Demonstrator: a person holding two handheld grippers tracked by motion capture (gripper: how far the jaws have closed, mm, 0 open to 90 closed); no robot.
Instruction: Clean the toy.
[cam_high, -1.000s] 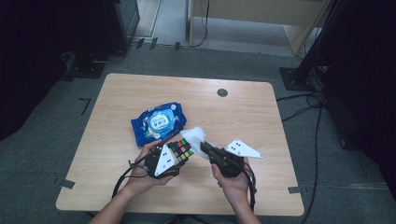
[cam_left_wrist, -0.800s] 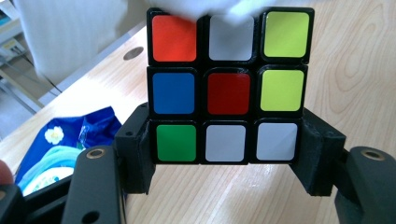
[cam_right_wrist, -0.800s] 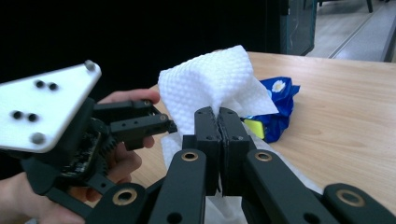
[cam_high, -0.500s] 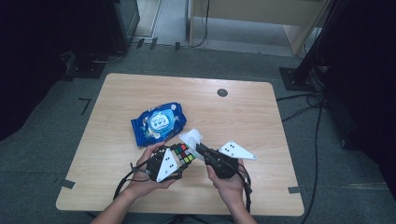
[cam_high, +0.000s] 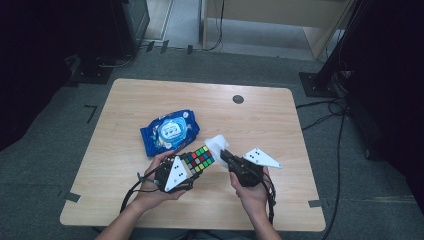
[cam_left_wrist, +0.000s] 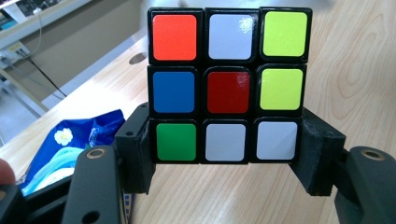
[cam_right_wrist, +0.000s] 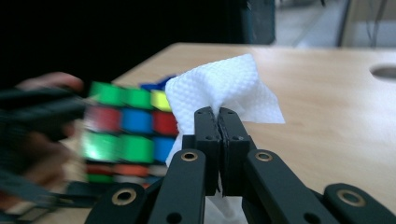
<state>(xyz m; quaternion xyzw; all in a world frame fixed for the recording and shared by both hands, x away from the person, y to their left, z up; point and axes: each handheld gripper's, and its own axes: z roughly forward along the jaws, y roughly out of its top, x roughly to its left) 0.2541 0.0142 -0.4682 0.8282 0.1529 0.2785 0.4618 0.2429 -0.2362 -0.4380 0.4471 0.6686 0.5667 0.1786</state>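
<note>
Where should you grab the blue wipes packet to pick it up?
Probably by a long edge of the blue wipes packet, coming down from above. It lies flat and soft on the table, too wide for the jaws across its face. Its far edge is free; the left gripper sits near the closer end.

I see the black-framed puzzle cube with coloured stickers (cam_left_wrist: 228, 84) raised above the pale wooden table, its lowest row clamped from both sides, a mixed face of orange, white, yellow, blue, red and green turned up. The crumpled white paper tissue (cam_right_wrist: 224, 91) is pinched upright, touching the cube's side.
</note>
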